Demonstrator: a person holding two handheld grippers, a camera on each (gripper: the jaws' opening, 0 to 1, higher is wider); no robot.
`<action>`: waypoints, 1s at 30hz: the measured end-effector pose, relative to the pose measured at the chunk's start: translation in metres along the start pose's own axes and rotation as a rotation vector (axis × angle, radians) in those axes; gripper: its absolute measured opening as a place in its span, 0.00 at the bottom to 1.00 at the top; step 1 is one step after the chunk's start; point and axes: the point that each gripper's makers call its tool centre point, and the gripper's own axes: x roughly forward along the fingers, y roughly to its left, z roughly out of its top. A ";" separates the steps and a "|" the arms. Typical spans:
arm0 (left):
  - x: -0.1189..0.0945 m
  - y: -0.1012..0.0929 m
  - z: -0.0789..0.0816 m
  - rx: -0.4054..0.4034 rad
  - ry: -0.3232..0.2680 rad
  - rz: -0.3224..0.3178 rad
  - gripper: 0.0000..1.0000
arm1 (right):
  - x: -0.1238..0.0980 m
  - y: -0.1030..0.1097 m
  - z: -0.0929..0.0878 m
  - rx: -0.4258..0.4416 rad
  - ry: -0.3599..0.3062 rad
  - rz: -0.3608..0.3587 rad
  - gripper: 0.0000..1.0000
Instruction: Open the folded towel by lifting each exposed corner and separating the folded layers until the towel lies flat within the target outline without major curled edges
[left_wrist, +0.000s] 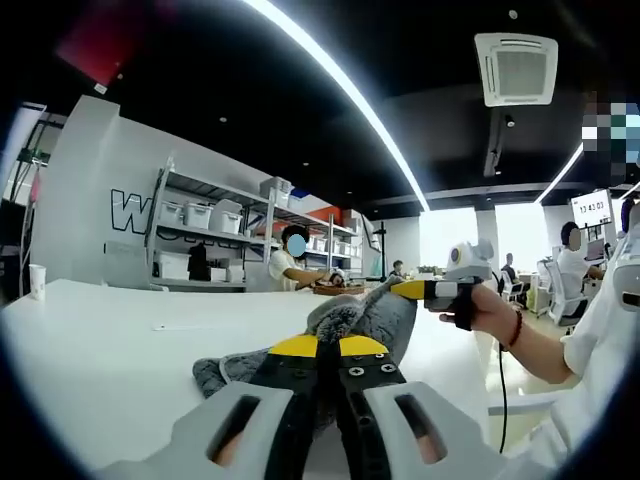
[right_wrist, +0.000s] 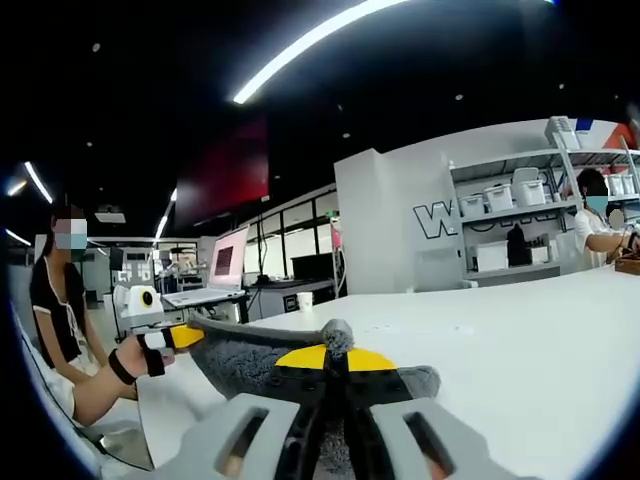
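A grey fluffy towel (left_wrist: 372, 316) is held up over the white table (left_wrist: 110, 360), partly bunched. In the left gripper view my left gripper (left_wrist: 329, 347), with yellow tips, is shut on the towel's near edge. My right gripper (left_wrist: 414, 290), held by a hand, pinches another part of the towel higher up on the right. In the right gripper view my right gripper (right_wrist: 335, 358) is shut on the towel (right_wrist: 250, 358), and a tuft sticks up between its tips. The left gripper (right_wrist: 186, 336) grips the far end at the left. Part of the towel rests on the table (right_wrist: 520, 340).
A paper cup (left_wrist: 37, 282) stands near the table's far edge. Metal shelves with white bins (left_wrist: 205, 235) line the back wall, and a person (left_wrist: 292, 262) sits there. A laptop (right_wrist: 222, 268) sits on a desk beyond. The holder's arm (left_wrist: 545, 345) is at the right.
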 end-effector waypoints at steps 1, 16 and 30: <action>0.000 -0.001 0.000 0.004 0.001 -0.003 0.03 | -0.001 0.001 -0.001 -0.002 0.001 0.000 0.00; -0.007 -0.009 -0.013 0.045 0.040 -0.014 0.04 | -0.012 0.009 -0.016 -0.046 0.018 -0.012 0.00; -0.017 -0.020 -0.026 0.066 0.065 -0.039 0.05 | -0.022 0.014 -0.028 -0.041 0.040 -0.007 0.00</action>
